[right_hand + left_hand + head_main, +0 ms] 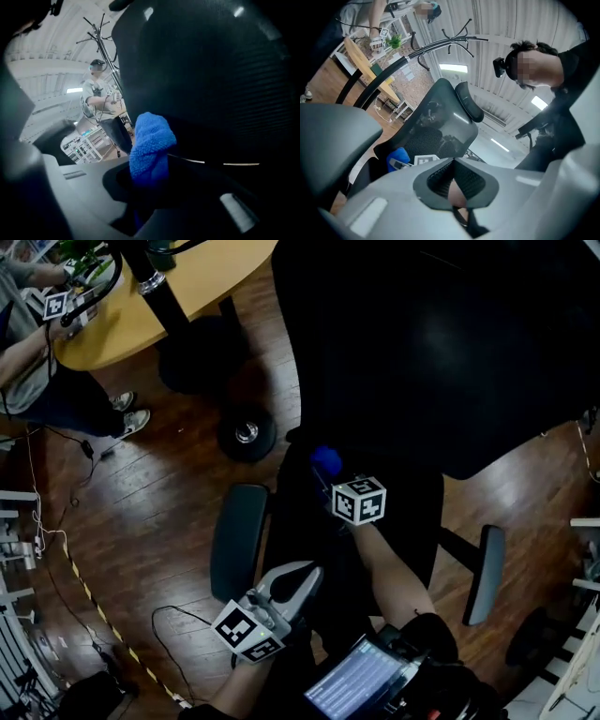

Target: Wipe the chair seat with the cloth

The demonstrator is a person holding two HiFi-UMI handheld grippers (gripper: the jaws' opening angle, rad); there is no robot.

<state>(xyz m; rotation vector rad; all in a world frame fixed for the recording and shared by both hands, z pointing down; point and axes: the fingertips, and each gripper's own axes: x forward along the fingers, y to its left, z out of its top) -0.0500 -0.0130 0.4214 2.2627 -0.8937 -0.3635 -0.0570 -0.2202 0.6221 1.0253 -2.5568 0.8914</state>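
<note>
In the head view a black office chair (441, 352) fills the middle, its broad backrest so dark that no detail shows. The chair seat (417, 512) below it blends into shadow and its edges are hard to make out. A grey padded armrest (239, 540) stands at the left side, and a second one at the right. The right hand-held gripper (330, 476) reaches over the seat near the backrest. A blue fleecy cloth (325, 459) bunches at its tip and hides the jaw ends. The left hand-held gripper (305, 576) hangs lower, beside the left armrest. A round wooden worktop (141, 306) and another person's shoes (131, 416) are cut off at the upper left, over a dark wooden floor (159, 512).

In the left gripper view the left hand-held gripper (453, 161) is clenched, jaw against jaw, with nothing between them. Beyond it a corner of the cloth (397, 157) shows against the mesh backrest.

In the right gripper view the right hand-held gripper (154, 173) clamps the cloth (151, 140), which stands up out of the jaws. The seat itself is lost in the darkness.
</note>
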